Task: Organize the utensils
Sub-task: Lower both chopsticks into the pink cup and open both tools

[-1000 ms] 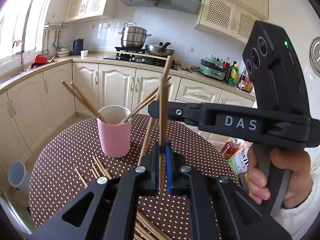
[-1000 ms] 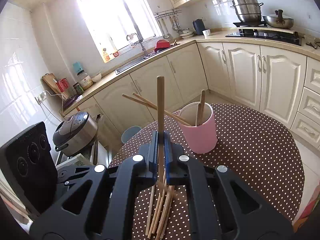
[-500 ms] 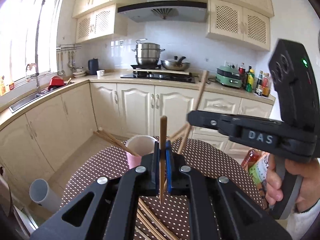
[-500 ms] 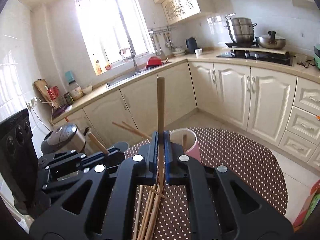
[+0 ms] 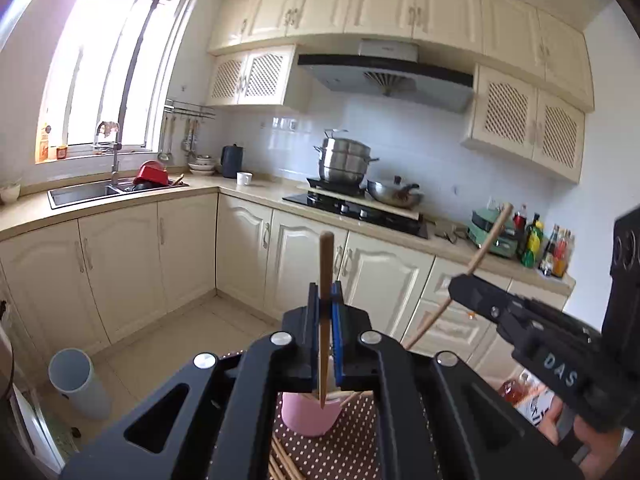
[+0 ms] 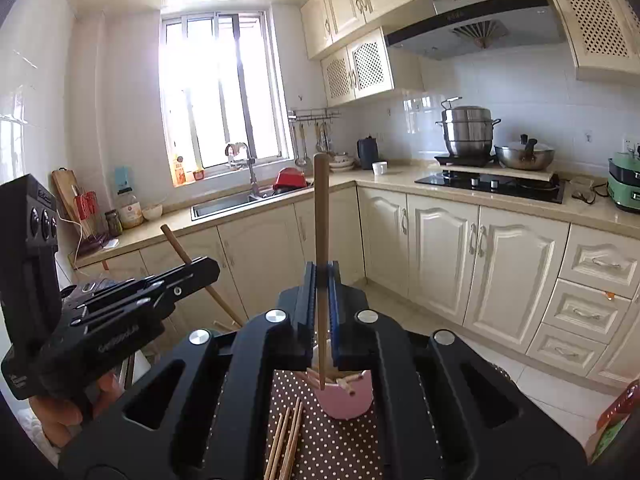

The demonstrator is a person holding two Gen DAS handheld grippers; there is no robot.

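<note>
My left gripper (image 5: 325,294) is shut on a wooden chopstick (image 5: 325,280) held upright, its lower tip over the pink cup (image 5: 310,416). My right gripper (image 6: 322,276) is shut on another upright chopstick (image 6: 321,216), its tip at the rim of the pink cup (image 6: 348,402), which holds several chopsticks. Loose chopsticks (image 6: 286,440) lie on the brown dotted tablecloth (image 6: 340,452) before the cup. The right gripper shows in the left wrist view (image 5: 454,286), the left gripper in the right wrist view (image 6: 212,270).
Cream kitchen cabinets (image 5: 180,248) and a counter with a sink (image 5: 84,192) and stove (image 5: 356,206) stand behind. A grey bin (image 5: 76,380) stands on the floor at left. Bottles and a carton (image 5: 520,396) sit right of the table.
Both grippers have tilted up and moved over the cup, so it now sits low behind the jaws. Each still holds its chopstick, tips now down at the cup's mouth.
</note>
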